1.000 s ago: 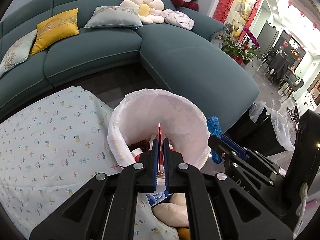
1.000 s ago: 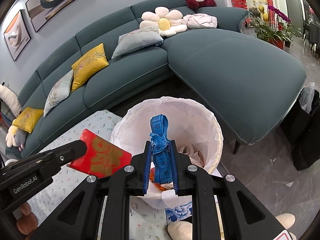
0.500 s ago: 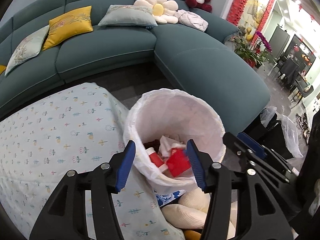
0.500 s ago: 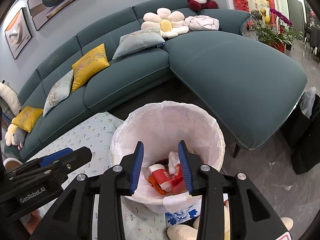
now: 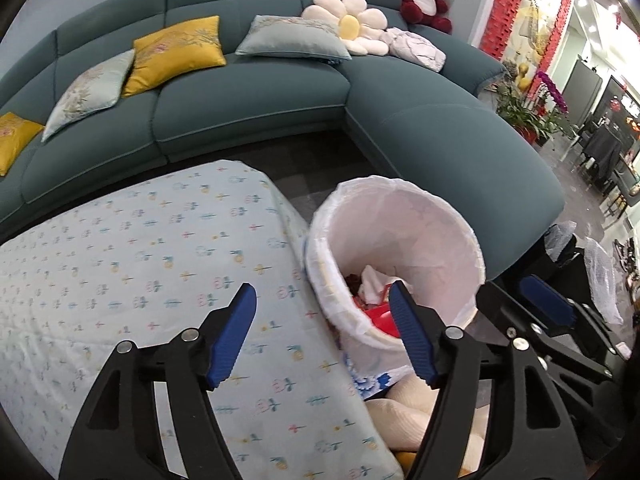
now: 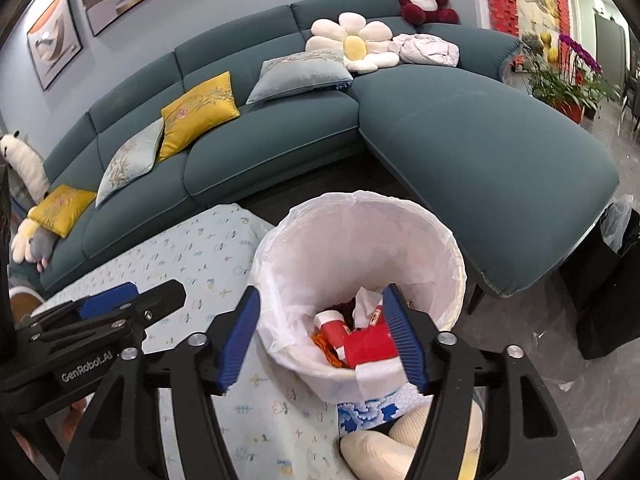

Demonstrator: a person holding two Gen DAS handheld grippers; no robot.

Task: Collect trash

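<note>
A trash bin with a white liner [image 5: 436,216] [image 6: 400,224] stands beside the table's corner. It holds red packets [image 6: 370,344], a red-and-white cup [image 6: 332,326] and crumpled tissue [image 6: 366,300]. My left gripper [image 5: 322,334] is open and empty, over the table edge just left of the bin. My right gripper [image 6: 320,338] is open and empty, above the bin's near rim. The left gripper also shows in the right wrist view [image 6: 132,300], and the right gripper in the left wrist view [image 5: 544,304].
A table with a light floral cloth [image 5: 132,264] [image 6: 192,264] lies to the left. A teal sectional sofa [image 5: 248,108] [image 6: 480,136] with cushions curves behind. Cream plush items [image 6: 376,452] lie under the bin. Black bags [image 6: 612,292] stand on the floor at right.
One second ago the left gripper held a red packet and the right a blue tape measure; both opened and the items dropped into the bin. The left gripper has since shifted left.
</note>
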